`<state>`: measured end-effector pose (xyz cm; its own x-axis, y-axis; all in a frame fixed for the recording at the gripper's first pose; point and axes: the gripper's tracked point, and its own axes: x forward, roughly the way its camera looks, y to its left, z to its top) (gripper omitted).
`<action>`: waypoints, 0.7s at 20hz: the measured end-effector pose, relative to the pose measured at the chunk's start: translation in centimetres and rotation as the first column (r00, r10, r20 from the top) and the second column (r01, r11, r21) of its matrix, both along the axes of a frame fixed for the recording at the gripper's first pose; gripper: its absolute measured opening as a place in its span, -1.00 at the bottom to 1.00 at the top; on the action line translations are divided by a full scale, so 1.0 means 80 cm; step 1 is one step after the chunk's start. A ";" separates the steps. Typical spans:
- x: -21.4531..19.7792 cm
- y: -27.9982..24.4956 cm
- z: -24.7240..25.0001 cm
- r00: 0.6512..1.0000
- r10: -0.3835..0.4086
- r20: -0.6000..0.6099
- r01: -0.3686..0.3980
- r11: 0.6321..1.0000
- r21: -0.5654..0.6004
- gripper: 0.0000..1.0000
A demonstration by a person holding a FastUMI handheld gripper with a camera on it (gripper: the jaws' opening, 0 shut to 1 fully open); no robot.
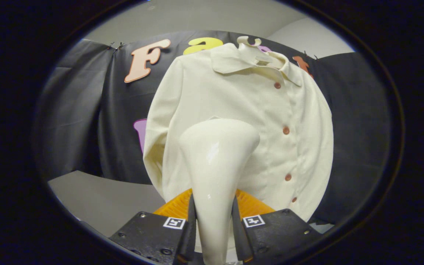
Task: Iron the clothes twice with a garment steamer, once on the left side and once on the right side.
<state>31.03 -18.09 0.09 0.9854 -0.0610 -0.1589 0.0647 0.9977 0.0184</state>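
Gripper: the gripper sits at 6 o'clock, its two fingers closed to a narrow gap, one pressing each side of the steamer's handle.
Steamer: the glossy cream garment steamer rises from between the fingers toward 12 o'clock, its handle widening into a broad head that faces the shirt; whether the head touches the cloth I cannot tell.
Shirt: a cream button-up shirt hangs just beyond the steamer head, collar at 12 o'clock, on a pale hanger.
Buttons: a row of reddish-brown buttons runs down the placket, at 2 to 4 o'clock from the steamer head.
Steamer position: the head lies over the panel at 9 o'clock from the button row.
Backdrop: black cloth wall behind the shirt.
Surface: grey tabletop at 8 o'clock.
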 end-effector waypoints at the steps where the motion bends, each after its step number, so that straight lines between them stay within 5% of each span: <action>1: -0.003 0.000 -0.010 1.000 0.002 -0.007 -0.002 1.000 0.006 -0.15; 14: -0.040 0.000 -0.140 0.998 -0.018 -0.057 0.020 0.999 0.048 -0.15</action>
<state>27.84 -18.08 -11.08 0.9736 -0.0705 -0.2172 0.0860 0.9943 0.0628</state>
